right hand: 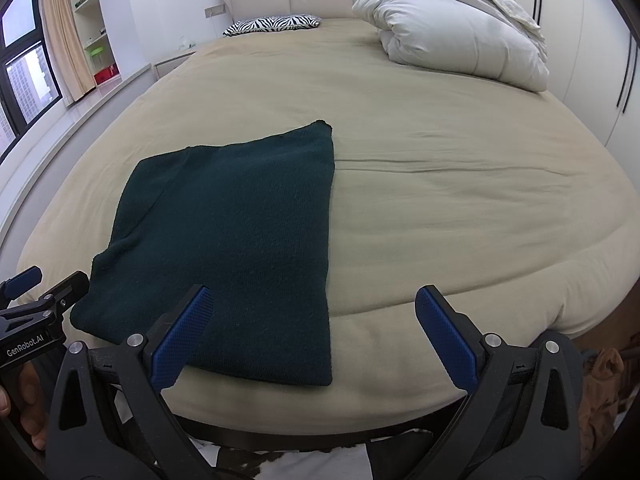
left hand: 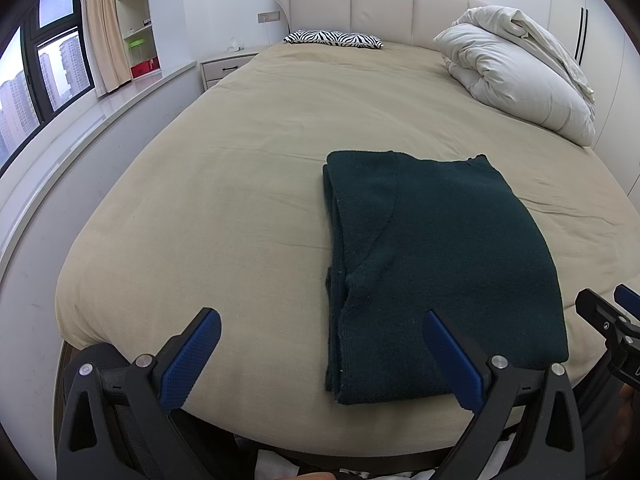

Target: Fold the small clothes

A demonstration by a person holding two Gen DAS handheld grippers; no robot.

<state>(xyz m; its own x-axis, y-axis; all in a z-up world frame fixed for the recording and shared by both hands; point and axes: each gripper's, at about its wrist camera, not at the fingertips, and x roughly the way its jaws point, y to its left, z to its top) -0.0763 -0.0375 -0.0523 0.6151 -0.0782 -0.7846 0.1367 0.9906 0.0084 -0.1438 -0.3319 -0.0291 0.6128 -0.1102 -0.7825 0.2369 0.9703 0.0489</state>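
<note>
A dark green knitted garment (left hand: 432, 264) lies folded into a flat rectangle on the beige bed sheet (left hand: 224, 208) near the foot of the bed; it also shows in the right wrist view (right hand: 232, 240). My left gripper (left hand: 320, 322) is open and empty, held above the bed's front edge, its right finger (left hand: 452, 360) over the garment's near left part. My right gripper (right hand: 314, 304) is open and empty, its left finger (right hand: 180, 340) over the garment's near edge. Each gripper shows at the edge of the other's view: the right one (left hand: 612, 320) and the left one (right hand: 32, 296).
A rolled white duvet (left hand: 520, 72) lies at the bed's far right. A zebra-print pillow (left hand: 332, 38) lies by the padded headboard (left hand: 380, 4). A nightstand (left hand: 228, 66), shelves (left hand: 136, 20) and a window (left hand: 36, 76) are at the left. Wardrobe doors (right hand: 600, 60) stand at the right.
</note>
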